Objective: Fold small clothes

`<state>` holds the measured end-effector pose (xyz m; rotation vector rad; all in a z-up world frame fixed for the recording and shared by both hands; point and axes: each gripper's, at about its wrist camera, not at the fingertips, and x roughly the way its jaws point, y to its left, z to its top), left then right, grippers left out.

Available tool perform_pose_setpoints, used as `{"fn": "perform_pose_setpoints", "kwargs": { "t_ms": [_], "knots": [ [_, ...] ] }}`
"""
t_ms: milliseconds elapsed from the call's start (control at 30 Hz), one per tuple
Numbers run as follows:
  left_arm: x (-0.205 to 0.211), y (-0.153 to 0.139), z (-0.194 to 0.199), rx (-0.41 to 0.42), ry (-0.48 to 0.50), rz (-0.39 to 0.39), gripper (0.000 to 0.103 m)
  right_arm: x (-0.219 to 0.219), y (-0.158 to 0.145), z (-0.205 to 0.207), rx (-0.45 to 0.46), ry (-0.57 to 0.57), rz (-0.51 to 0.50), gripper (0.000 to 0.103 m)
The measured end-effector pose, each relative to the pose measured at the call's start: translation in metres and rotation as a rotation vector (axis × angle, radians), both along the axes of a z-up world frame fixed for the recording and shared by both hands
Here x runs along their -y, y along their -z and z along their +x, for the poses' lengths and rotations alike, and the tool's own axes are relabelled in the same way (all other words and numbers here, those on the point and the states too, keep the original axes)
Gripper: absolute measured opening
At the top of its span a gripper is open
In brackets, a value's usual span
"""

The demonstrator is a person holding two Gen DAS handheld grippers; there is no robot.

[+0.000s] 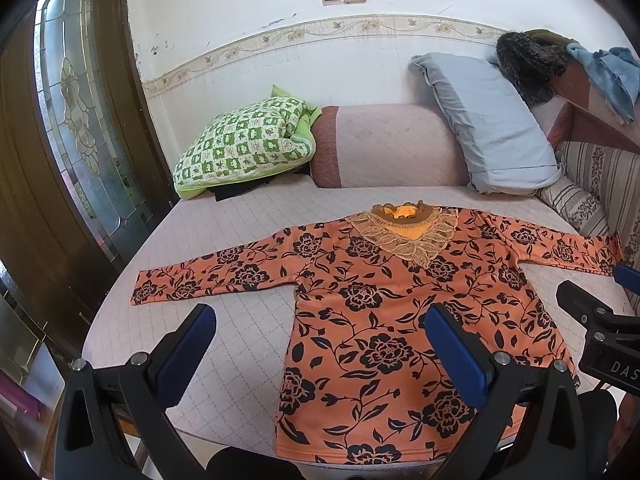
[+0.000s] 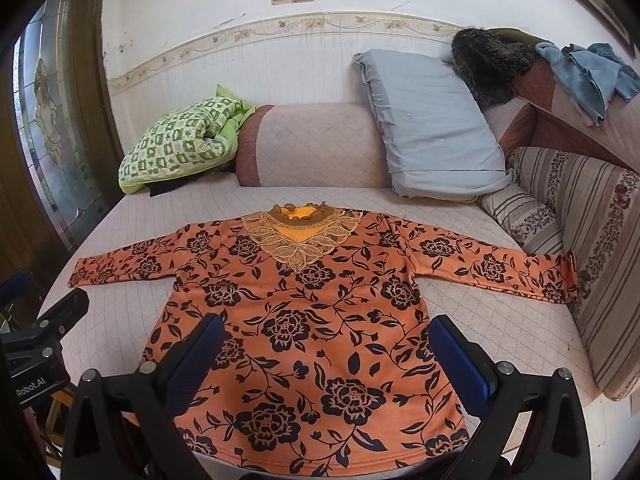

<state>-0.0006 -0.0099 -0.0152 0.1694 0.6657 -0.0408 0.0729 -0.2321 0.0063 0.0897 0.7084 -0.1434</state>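
The orange floral top (image 2: 316, 320) is spread flat, front up, on the quilted bed cover (image 2: 132, 320), sleeves out to both sides. Both the left gripper (image 1: 320, 344) and the right gripper (image 2: 326, 354) are held wide apart above its hem, gripping nothing. A sleeve is best pinched near the cuff and carried across the chest without dragging the body.

Bare bed cover (image 2: 120, 320) lies open on both sides of the orange shirt's (image 2: 320, 320) body, below each sleeve. A further clear strip runs between the collar and the bolster (image 2: 312, 148). Far edge obstructed by green quilt (image 2: 176, 140), bolster and grey pillow (image 2: 432, 128). Right side closed off by striped cushions (image 2: 592, 240); the right sleeve cuff touches them.
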Motion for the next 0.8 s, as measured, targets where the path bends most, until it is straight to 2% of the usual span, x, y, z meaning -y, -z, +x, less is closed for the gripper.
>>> {"fn": "perform_pose_setpoints", "kwargs": {
  "t_ms": [800],
  "knots": [
    [0.0032,0.0064,0.0034,-0.017,0.001,0.014,0.103,0.0011,0.0068,0.0038,-0.020,-0.006,0.006,0.103]
  ]
}}
